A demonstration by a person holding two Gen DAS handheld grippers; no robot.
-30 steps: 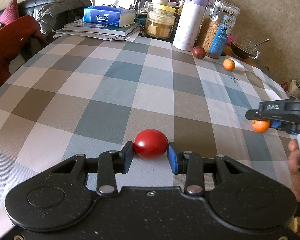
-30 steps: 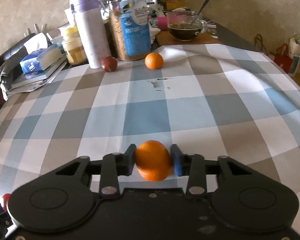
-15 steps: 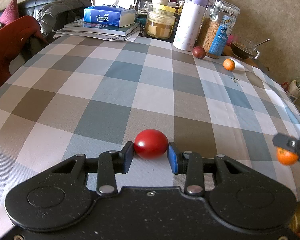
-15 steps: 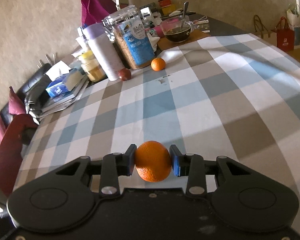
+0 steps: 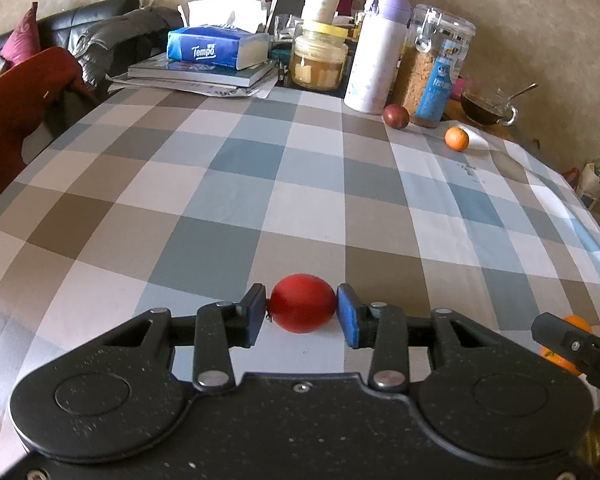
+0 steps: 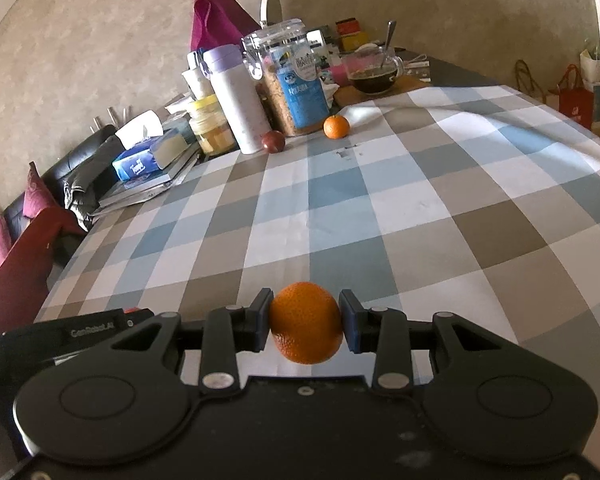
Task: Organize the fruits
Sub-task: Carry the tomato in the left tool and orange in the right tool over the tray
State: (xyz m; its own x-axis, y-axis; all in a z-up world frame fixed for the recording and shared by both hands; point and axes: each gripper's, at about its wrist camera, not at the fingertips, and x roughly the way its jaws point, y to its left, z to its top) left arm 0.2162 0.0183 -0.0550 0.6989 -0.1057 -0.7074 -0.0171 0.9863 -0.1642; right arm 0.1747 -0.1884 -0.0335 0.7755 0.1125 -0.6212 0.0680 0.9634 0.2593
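Note:
My left gripper (image 5: pixel 302 309) is shut on a red tomato (image 5: pixel 302 307), low over the checked tablecloth (image 5: pixel 260 184). My right gripper (image 6: pixel 305 322) is shut on an orange (image 6: pixel 305 322) and holds it above the cloth. In the left wrist view the right gripper and its orange (image 5: pixel 568 344) show at the lower right. A second small orange (image 5: pixel 456 138) (image 6: pixel 335 126) and a dark red plum-like fruit (image 5: pixel 395 116) (image 6: pixel 272 142) lie at the far side of the table by the jars.
At the far edge stand a white-and-lilac bottle (image 5: pixel 374 50), a glass cereal jar (image 5: pixel 436 68), a yellow-lidded jar (image 5: pixel 319 60), a tissue box on books (image 5: pixel 216 50) and a glass cup with spoon (image 5: pixel 488 106). A sofa (image 5: pixel 28 92) is left of the table.
My right gripper has drawn back and risen with the orange, now beside my left gripper at the near edge. My left gripper has stayed put with the tomato.

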